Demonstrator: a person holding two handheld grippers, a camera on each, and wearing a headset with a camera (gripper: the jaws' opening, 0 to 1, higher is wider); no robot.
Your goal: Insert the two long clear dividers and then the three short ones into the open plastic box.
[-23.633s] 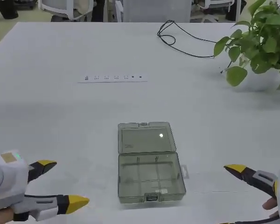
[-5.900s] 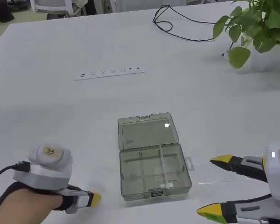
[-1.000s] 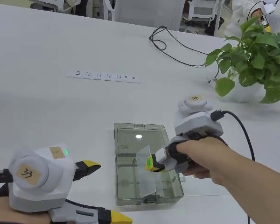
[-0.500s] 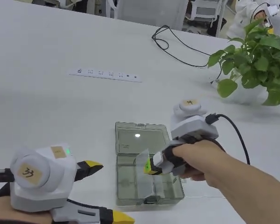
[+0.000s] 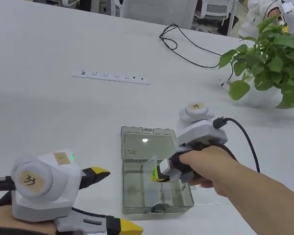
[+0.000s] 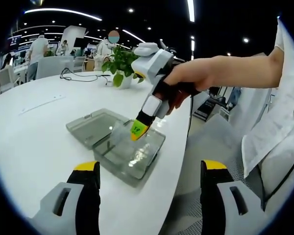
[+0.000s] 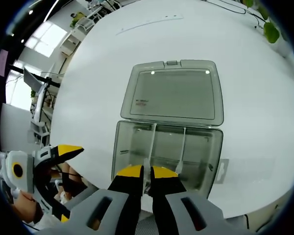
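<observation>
Head view: the right tongs [image 5: 156,174] are held over the open box [image 5: 130,190], which lies on the surface [image 5: 63,112] at 6 o'clock with its lid [image 5: 147,144] laid back toward 12. A clear divider [image 5: 152,192] is clamped in them. It hangs tilted, its lower edge at or within the base. Half a second back it was carried slightly higher, and a second back higher again, so it is judged to be on its way down to a slot and not yet seated. The left tongs [image 5: 115,199] are held wide and empty at 7 o'clock, apart from the box.

Left gripper view: the two yellow-tipped jaws are spread wide with nothing between them. The box is seen ahead at 11 o'clock. The right tongs are met over it from 1 o'clock, the divider at their tips.

Right gripper view: the jaws are nearly closed on the divider's thin edge. Two upright strips appear to run from hinge side to front in the base. Whether they are fitted dividers, and whether the held one is long or short, cannot be told.
</observation>
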